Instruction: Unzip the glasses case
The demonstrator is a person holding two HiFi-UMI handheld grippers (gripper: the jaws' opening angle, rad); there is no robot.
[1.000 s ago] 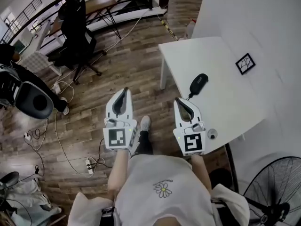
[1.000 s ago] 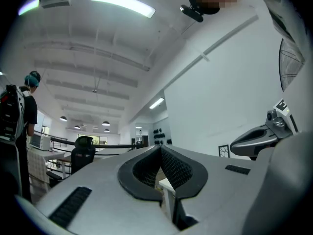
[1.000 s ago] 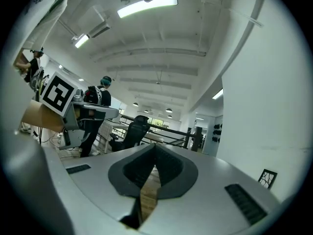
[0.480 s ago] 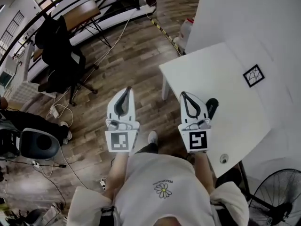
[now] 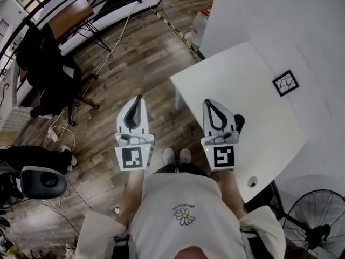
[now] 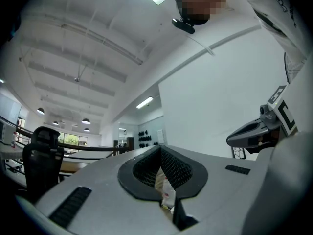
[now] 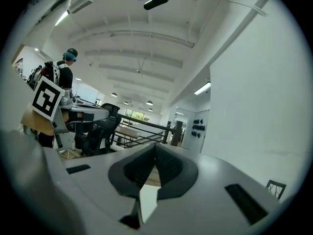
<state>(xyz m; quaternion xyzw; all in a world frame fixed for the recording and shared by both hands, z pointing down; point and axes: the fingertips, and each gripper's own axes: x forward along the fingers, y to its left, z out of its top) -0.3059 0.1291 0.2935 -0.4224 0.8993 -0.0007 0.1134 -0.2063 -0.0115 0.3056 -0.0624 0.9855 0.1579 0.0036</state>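
The black glasses case (image 5: pixel 239 122) lies on the white table (image 5: pixel 259 99), near its left edge. Only its right part shows in the head view, beside and behind my right gripper (image 5: pixel 207 102). That gripper hovers over the table's left edge, shut, with nothing between its jaws; the right gripper view shows its tips (image 7: pixel 155 145) meeting. My left gripper (image 5: pixel 138 97) is held over the wooden floor, left of the table, also shut and empty. In the left gripper view its tips (image 6: pixel 160 148) touch. Neither gripper view shows the case.
A square marker tile (image 5: pixel 285 83) lies at the table's far right and a small round object (image 5: pixel 252 182) near its front edge. A fan (image 5: pixel 312 225) stands at lower right, office chairs (image 5: pixel 40 53) and cables at left, a white jug (image 5: pixel 200 23) on the floor beyond the table.
The person has stepped toward the table. Both grippers moved along; the right one now overlaps the table edge and covers most of the case, which earlier lay in full view ahead of it.
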